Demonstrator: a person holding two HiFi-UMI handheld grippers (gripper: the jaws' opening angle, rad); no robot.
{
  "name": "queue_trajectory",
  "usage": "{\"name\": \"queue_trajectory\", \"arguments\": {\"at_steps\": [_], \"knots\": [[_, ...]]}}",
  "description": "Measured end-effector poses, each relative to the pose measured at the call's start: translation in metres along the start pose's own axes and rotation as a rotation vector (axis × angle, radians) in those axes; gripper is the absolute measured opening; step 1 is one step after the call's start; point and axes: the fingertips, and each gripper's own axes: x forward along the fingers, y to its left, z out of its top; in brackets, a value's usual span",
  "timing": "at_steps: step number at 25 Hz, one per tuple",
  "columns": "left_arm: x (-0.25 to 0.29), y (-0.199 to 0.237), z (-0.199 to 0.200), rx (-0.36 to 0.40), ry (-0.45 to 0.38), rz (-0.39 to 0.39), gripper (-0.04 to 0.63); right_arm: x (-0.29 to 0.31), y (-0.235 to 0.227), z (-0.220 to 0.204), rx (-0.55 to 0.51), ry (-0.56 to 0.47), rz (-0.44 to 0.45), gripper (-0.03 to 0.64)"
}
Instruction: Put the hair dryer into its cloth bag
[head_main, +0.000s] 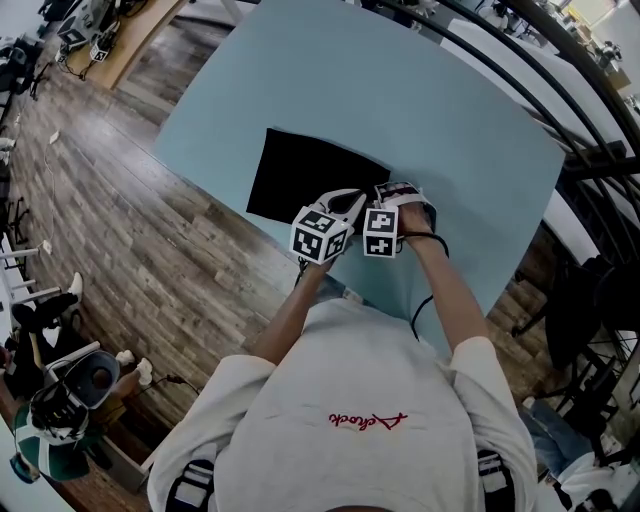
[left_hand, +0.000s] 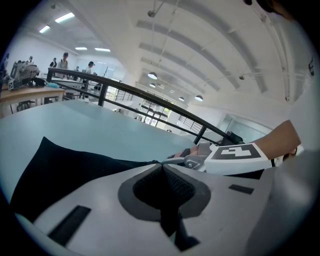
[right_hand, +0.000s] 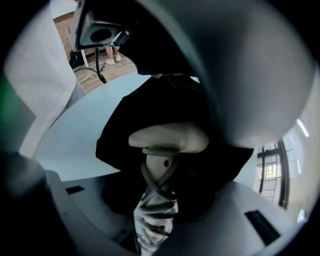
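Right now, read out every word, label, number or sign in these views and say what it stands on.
Red script on the person's white shirt: upside down in the head view, too small to read.
Left marker cube and right marker cube: black-and-white square patterns only, no letters.
Hair dryer, black cloth bag: no print shows.

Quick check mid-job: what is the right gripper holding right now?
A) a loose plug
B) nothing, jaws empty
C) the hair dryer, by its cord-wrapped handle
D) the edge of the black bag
C: in the right gripper view, the right gripper clamps the hair dryer by its cord-wrapped handle, over the black cloth bag.
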Motion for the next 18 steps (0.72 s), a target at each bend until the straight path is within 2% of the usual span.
{"name": "queue_trajectory", "arguments": {"at_steps": [8, 18], "knots": [[-0.003, 0.008, 0.001, -0.008, -0.006, 0.007, 0.012, 0.003, -0.007, 0.020, 0.014, -0.068, -0.023, 0.169], [0.002, 0.005, -0.004, -0.011, 0.011, 0.001, 0.012, 0.005, -0.005, 0.020, 0.035, -0.111, -0.041, 0.173]]}}
